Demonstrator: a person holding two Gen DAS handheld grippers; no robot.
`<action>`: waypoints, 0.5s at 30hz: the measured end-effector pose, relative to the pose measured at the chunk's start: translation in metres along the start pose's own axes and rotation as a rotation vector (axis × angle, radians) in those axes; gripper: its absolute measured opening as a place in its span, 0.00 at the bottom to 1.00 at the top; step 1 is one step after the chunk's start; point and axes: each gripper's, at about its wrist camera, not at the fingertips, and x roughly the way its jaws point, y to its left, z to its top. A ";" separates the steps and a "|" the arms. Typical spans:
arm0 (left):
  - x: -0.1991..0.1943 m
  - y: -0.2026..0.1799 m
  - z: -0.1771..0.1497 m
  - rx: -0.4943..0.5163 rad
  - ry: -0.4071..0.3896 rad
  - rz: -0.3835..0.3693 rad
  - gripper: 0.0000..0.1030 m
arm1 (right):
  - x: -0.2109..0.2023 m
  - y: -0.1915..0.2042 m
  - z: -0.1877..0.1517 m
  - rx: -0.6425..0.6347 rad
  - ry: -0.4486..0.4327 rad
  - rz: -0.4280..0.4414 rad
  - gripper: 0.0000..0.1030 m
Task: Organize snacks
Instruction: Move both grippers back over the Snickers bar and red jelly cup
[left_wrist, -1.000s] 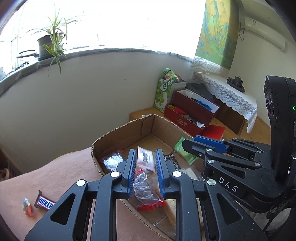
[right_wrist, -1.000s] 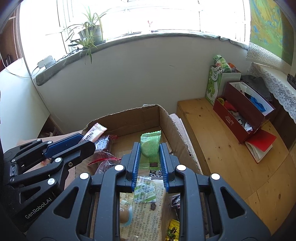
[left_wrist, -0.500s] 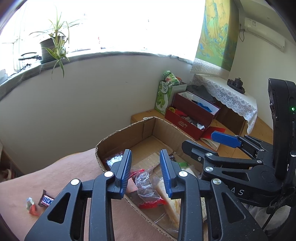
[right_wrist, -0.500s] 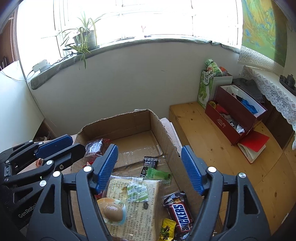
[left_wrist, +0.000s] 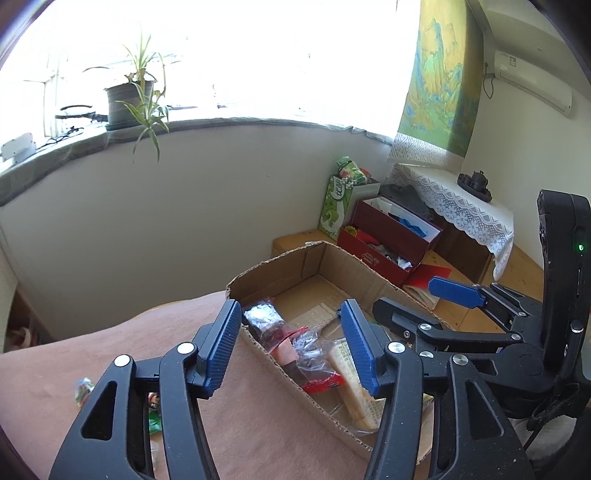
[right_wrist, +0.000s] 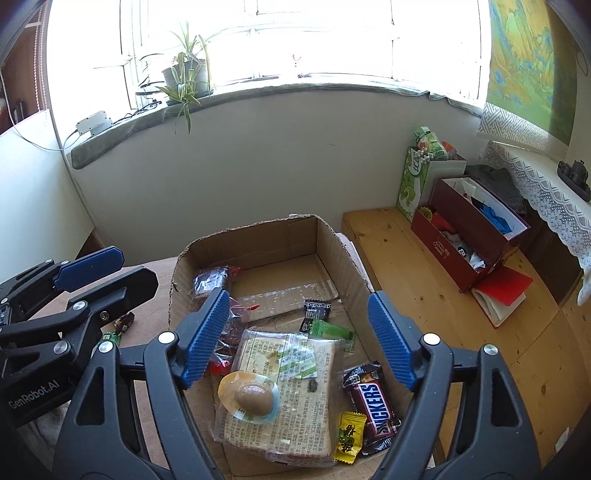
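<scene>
An open cardboard box (right_wrist: 258, 236) stands on a pink cloth (left_wrist: 184, 332) and holds several snacks. Among them are a bread pack (right_wrist: 295, 413), a wrapped egg (right_wrist: 253, 398), a Snickers bar (right_wrist: 376, 406), a yellow sweet (right_wrist: 349, 435), a green packet (right_wrist: 332, 330) and a black packet (right_wrist: 316, 308). My right gripper (right_wrist: 298, 299) hovers over the box, its jaws opening, nothing between them. My left gripper (left_wrist: 290, 314) hangs over the box's near left wall (left_wrist: 280, 363), jaws opening, pads touching nothing. Below it lie a dark clear packet (left_wrist: 264, 321) and a red-edged clear packet (left_wrist: 314, 365).
Loose sweets (left_wrist: 83, 391) lie on the cloth left of the box. To the right are a wooden bench (right_wrist: 424, 295), a red box (right_wrist: 469, 236), a green bag (right_wrist: 413, 177) and a lace-covered table (right_wrist: 546, 192). A potted plant (right_wrist: 184, 79) sits on the window sill.
Both grippers have opened and let go: the left dropped its white-and-red packet, the right its green packet, and both now lie in the box. Both grippers drew back and up a little.
</scene>
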 end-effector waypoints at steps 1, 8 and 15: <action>-0.003 0.003 -0.001 -0.007 -0.002 0.003 0.55 | -0.002 0.003 -0.001 -0.001 -0.002 0.007 0.78; -0.027 0.022 -0.010 -0.037 -0.017 0.031 0.57 | -0.019 0.029 -0.010 -0.051 -0.044 0.025 0.78; -0.052 0.066 -0.028 -0.098 -0.017 0.104 0.59 | -0.022 0.062 -0.024 -0.111 0.003 0.101 0.95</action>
